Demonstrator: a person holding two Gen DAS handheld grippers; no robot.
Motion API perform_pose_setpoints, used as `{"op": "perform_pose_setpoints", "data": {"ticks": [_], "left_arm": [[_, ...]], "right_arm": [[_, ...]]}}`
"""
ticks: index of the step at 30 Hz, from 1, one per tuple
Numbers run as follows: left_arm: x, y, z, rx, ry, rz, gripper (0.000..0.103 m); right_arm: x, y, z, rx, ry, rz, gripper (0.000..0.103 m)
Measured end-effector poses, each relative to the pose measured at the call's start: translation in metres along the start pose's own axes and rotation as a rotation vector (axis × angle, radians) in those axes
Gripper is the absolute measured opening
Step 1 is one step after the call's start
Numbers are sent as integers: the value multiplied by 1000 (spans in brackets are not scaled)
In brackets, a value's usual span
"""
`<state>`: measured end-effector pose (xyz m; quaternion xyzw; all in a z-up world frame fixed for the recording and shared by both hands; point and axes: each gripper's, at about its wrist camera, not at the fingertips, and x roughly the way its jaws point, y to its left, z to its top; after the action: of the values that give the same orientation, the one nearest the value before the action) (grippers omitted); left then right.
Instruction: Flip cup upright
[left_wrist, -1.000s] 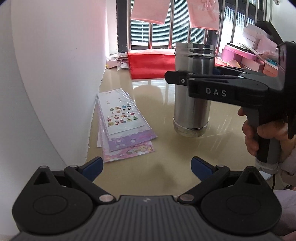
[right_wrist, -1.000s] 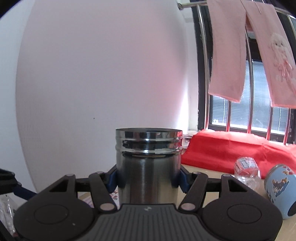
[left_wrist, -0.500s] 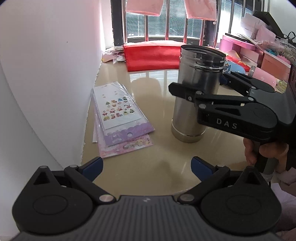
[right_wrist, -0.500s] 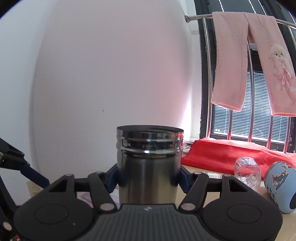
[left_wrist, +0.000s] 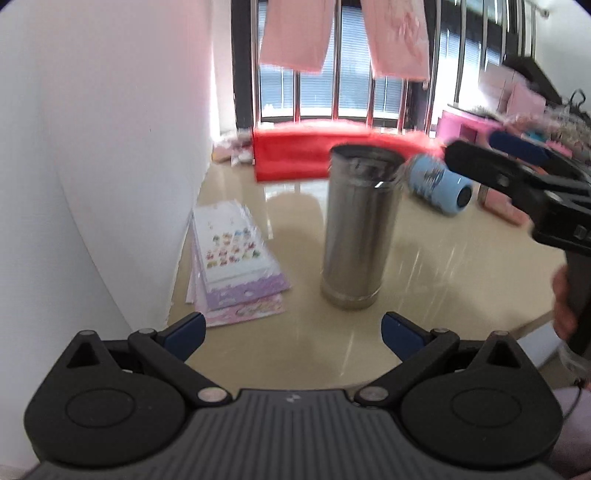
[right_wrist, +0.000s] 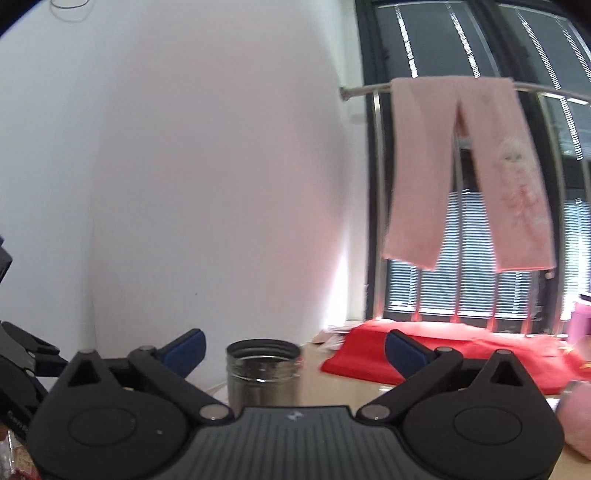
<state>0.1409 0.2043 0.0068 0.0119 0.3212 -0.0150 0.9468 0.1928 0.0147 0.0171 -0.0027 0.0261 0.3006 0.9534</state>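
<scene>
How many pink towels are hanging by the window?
2. Both hang side by side on the rail: one towel on the left, the other towel to its right. More could hang out of view.

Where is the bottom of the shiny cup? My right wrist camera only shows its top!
Observer: The left wrist view shows the whole steel cup. It stands upright, mouth up, with its base flat on the table.
Operator: Is my right gripper touching it?
Observer: No. From the left wrist view, the right gripper is open and off to one side of the cup, with a clear gap between them.
Operator: What's hiding near the cup?
Observer: A pile of sticker sheets lies flat by the wall on the cup's other side, not touching it.
</scene>
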Motion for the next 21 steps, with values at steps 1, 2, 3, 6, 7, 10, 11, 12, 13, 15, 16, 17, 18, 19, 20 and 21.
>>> {"op": "perform_pose_setpoints", "data": {"ticks": [1, 2, 3, 6, 7, 10, 11, 12, 13, 15, 16, 17, 18, 19, 20, 21], "left_arm": [[-6, -5, -1, -6, -23, 0, 103], [-13, -11, -2, -12, -51, 0, 103], [-18, -16, -3, -16, -74, 3, 103], [-38, -39, -5, -27, -145, 15, 103], [-44, -46, -7, -30, -165, 21, 103], [-63, -72, -15, -47, -229, 43, 103], [-70, -81, -19, -53, -249, 48, 103], [-76, -89, -23, -59, -270, 54, 103], [-81, -96, -27, -66, -292, 63, 103], [-91, -112, -36, -76, -321, 74, 103], [-95, -119, -40, -78, -323, 76, 103], [-99, -126, -44, -77, -324, 73, 103], [-102, -132, -48, -73, -329, 72, 103], [-106, -139, -51, -65, -337, 73, 103], [-110, -143, -53, -57, -347, 77, 103], [-113, -146, -54, -54, -362, 81, 103]], "right_arm": [[-9, -3, 1, 8, 6, -15, 103], [-18, -8, 2, 13, 14, -35, 103], [-28, -12, 2, 19, 20, -52, 103], [-58, -23, -2, 27, 45, -105, 103], [-70, -27, -3, 26, 53, -119, 103], [-107, -36, -9, 36, 75, -163, 103], [-118, -40, -10, 42, 83, -173, 103], [-128, -41, -11, 46, 84, -178, 103], [-140, -44, -13, 47, 84, -187, 103], [-161, -47, -15, 42, 88, -207, 103], [-172, -48, -17, 42, 89, -220, 103], [-180, -48, -18, 42, 90, -232, 103], [-190, -49, -20, 41, 90, -247, 103], [-199, -46, -22, 39, 93, -260, 103], [-209, -47, -24, 35, 96, -278, 103], [-215, -47, -26, 34, 98, -293, 103]]}}
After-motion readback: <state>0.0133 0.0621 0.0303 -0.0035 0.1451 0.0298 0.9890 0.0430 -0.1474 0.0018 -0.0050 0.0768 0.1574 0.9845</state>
